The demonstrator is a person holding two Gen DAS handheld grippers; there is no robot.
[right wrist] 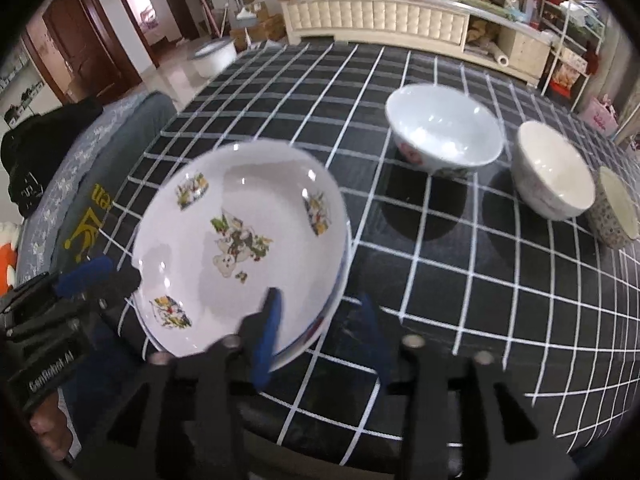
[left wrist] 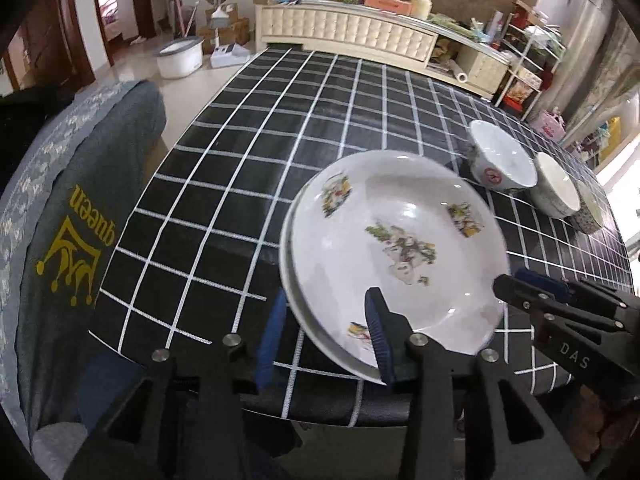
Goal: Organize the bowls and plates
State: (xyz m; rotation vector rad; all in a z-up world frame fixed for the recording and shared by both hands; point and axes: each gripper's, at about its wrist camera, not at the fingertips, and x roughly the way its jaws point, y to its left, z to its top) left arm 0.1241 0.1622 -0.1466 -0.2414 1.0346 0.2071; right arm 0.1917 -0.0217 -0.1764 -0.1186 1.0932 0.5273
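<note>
We see both claws spread, left gripper [left wrist: 326, 336] and right gripper [right wrist: 320, 330] straddling the stacked plates' [right wrist: 240, 240] rim; glazed ceramic, slippery, fragile, grip rims.

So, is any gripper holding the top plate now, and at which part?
Nothing is held. The left gripper and the right gripper both stand open astride the near rim of the top plate, pads not pressing it.

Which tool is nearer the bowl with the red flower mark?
Right. The right tool straddles the plate stack's rim nearest that bowl; the left tool straddles the far rim.
</note>
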